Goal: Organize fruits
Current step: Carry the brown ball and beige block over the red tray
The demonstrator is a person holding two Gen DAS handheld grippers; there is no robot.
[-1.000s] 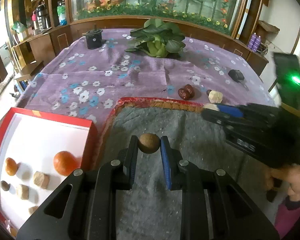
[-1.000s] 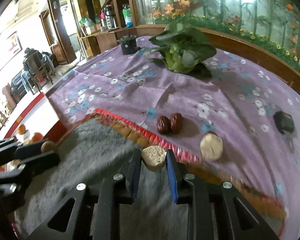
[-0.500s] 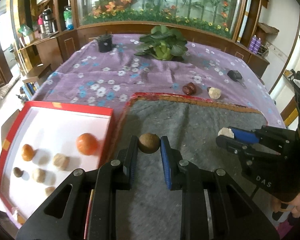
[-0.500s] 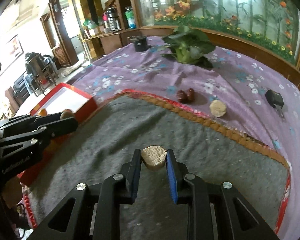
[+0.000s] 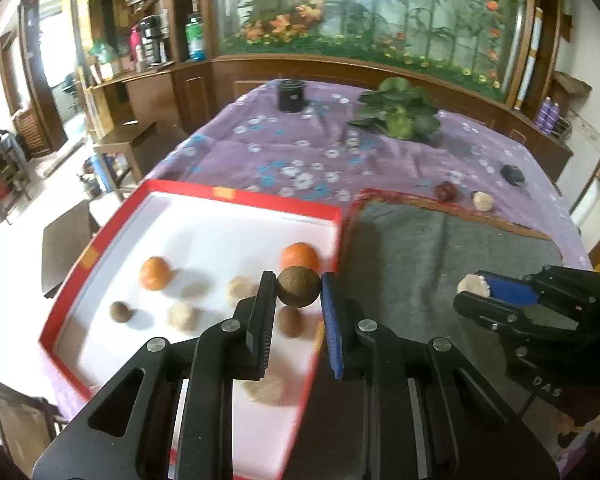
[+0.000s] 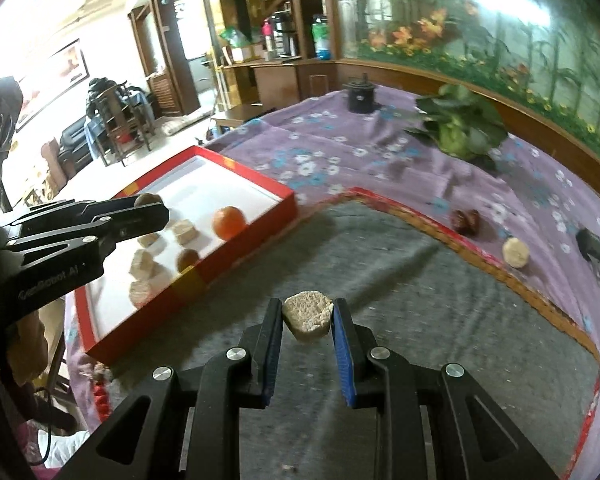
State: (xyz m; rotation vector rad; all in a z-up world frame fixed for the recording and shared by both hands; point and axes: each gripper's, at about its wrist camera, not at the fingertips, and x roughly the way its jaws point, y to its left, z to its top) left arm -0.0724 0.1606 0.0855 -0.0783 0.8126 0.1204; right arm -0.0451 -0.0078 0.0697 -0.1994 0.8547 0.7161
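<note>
Both grippers have swung leftward since a second ago, away from the far edge of the grey mat and toward the red tray, each keeping its load.

At the left edge of the table sits the red tray (image 5: pixel 236 194), white inside, holding two oranges (image 5: pixel 155 273) near its far half, a small brown fruit (image 5: pixel 121 312) and several pale chunks (image 5: pixel 182 316). The left gripper (image 5: pixel 298 294) hangs over the tray's right rim, tilted steeply downward — its jaws are clamped on a round brown fruit (image 5: pixel 298 291), which sits in the air above the tray's right side, just in front of the second orange. In the right wrist view this gripper shows from the side, reaching in from the left over the tray, with a hand partly visible below it.

To the right lies the grey mat (image 5: pixel 440 248) with its red-and-orange border. The right gripper (image 6: pixel 308 320) is over the mat's middle, also pitched downward, jaws pressed on a pale, rough chunk (image 6: pixel 308 316) held clear of the mat, near the tray's near right corner.

Beyond the mat's far edge, on the purple flowered cloth (image 6: pixel 340 152), rest two dark red dates (image 6: pixel 467 222), another pale chunk (image 6: pixel 516 252) and a small black object (image 6: pixel 589 243). Farther back stand leafy greens (image 6: pixel 460 130) and a black pot (image 6: pixel 360 96).
</note>
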